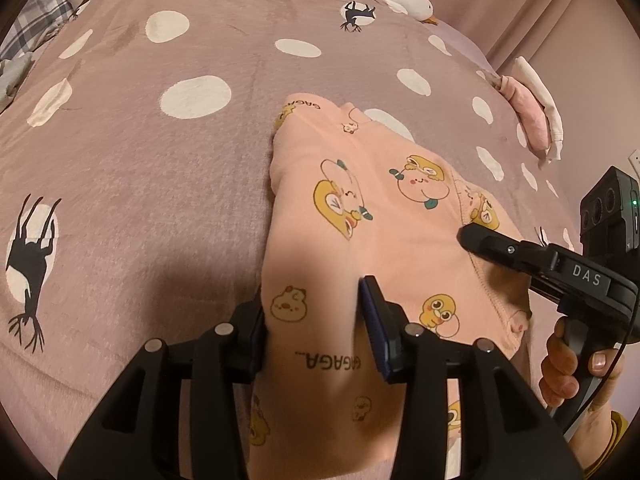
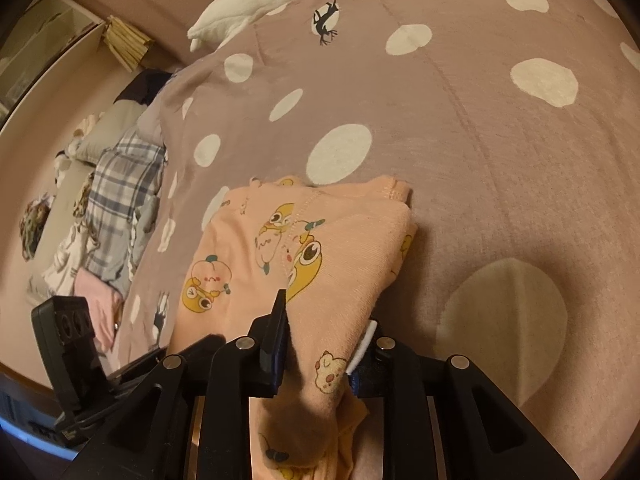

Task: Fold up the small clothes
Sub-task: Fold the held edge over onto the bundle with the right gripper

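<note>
Closest in, the left gripper (image 1: pixel 316 320) sits with the garment (image 1: pixel 360 208) running up between its fingers, and right there on the peach cloth, upside down, is the print "GAGAGA..."; the jaws stand apart, the right pad clearly on the fabric and the left finger at the cloth's edge, though whether they truly pinch it I cannot tell. In the right wrist view, the right gripper (image 2: pixel 320 340) is clenched on the garment's near edge, a bunched fold squeezed between its pads with a small white tag poking out at the right pad. From the left wrist view that same gripper shows "DAS" in pale letters on its black body, its tip resting on the garment's right seam, a hand (image 1: pixel 568 364) wrapped round its grip. The garment itself lies folded on the bedspread (image 1: pixel 140 200), cartoon ducks and a round peach-coloured face printed over it. At the garment's far end the word repeats, partly hidden, reading "GAGA". Beyond the garment the mauve bedspread stretches on, white dots and black deer silhouettes all over. Far right of the garment lies a pink-and-white folded piece (image 1: pixel 532 116), and farthest back a white goose toy (image 1: pixel 412 4).
</note>
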`<state>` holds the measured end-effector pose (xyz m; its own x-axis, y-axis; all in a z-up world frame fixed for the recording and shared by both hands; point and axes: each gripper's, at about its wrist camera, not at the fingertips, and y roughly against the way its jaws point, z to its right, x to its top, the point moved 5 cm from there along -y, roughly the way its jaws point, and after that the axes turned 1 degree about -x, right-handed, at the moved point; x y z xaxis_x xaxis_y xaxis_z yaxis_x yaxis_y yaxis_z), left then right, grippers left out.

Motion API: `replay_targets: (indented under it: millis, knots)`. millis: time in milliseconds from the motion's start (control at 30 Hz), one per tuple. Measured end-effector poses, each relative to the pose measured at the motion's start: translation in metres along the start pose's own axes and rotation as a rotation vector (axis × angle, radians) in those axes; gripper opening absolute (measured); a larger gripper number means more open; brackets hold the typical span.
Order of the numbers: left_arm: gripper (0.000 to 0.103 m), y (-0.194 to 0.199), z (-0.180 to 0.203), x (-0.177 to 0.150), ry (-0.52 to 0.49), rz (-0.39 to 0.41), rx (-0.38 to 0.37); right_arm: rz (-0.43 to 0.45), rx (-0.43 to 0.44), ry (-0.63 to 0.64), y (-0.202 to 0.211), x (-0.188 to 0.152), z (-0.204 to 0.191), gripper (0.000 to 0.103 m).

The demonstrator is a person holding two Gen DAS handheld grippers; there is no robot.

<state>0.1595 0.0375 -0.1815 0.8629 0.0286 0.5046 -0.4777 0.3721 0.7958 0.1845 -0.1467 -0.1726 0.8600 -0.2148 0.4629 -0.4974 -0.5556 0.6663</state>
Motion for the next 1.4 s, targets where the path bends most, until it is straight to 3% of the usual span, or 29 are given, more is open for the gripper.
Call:
replay_targets:
  millis: [1400]
  knots:
    - [0.047, 0.014, -0.008, -0.021, 0.000, -0.001, 0.031, 0.009, -0.050, -0.037, 0.009, -0.012, 0.009, 0.022]
